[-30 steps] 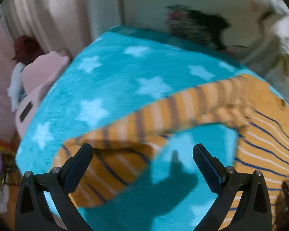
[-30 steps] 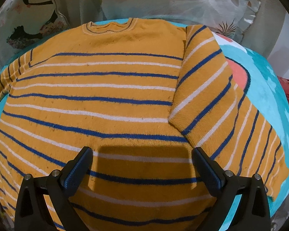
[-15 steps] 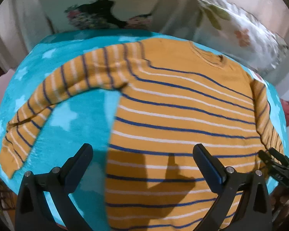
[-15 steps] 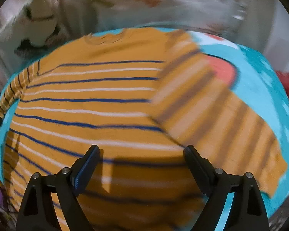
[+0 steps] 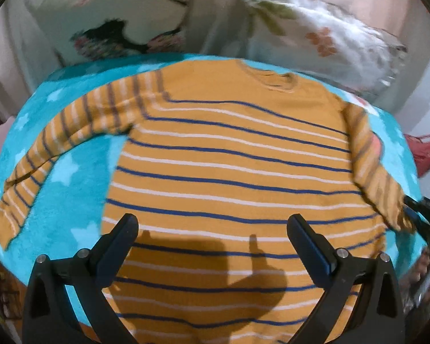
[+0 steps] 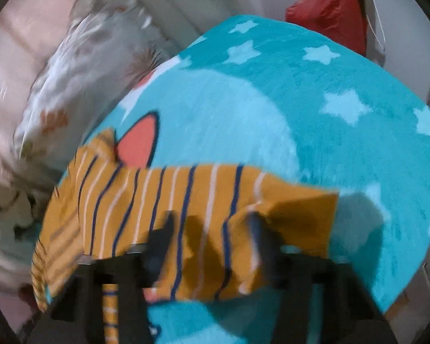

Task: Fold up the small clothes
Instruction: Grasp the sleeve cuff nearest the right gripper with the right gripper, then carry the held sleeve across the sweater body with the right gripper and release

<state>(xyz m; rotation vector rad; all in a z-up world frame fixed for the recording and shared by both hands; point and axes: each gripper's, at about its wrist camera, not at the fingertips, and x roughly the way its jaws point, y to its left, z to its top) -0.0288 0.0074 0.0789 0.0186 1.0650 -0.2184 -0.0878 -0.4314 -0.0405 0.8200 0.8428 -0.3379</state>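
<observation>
A knitted sweater (image 5: pixel 229 172) of mustard yellow, crossed by thin dark blue and white stripes, lies flat on a fluffy turquoise blanket (image 5: pixel 63 189) printed with pale stars. The blanket covers a bed, and the sweater fills most of its middle, with the round ribbed neckline pointing toward the far edge where the pillows stand. One long sleeve (image 5: pixel 57 143) stretches out and curves down toward the left edge of the blanket, its cuff lying on bare plush. The other sleeve (image 5: pixel 372 172) runs down along the right side of the body.

The left gripper (image 5: pixel 212 243) hovers above the lower part of the sweater; its black jaws are spread wide and hold nothing, and their shadow falls on the knit below. The right gripper (image 6: pixel 209 240) is blurred in its own view, its jaws on either side of a fold of the striped sleeve (image 6: pixel 186 215) near the cuff; whether they already pinch the cloth cannot be told. From the left view its dark tip (image 5: pixel 424 212) shows at the sleeve's end near the right edge of the blanket.

Two soft white pillows (image 5: pixel 129 20) with bird and flower prints lean behind the bed, and something red (image 6: pixel 326 8) hangs past the far corner.
</observation>
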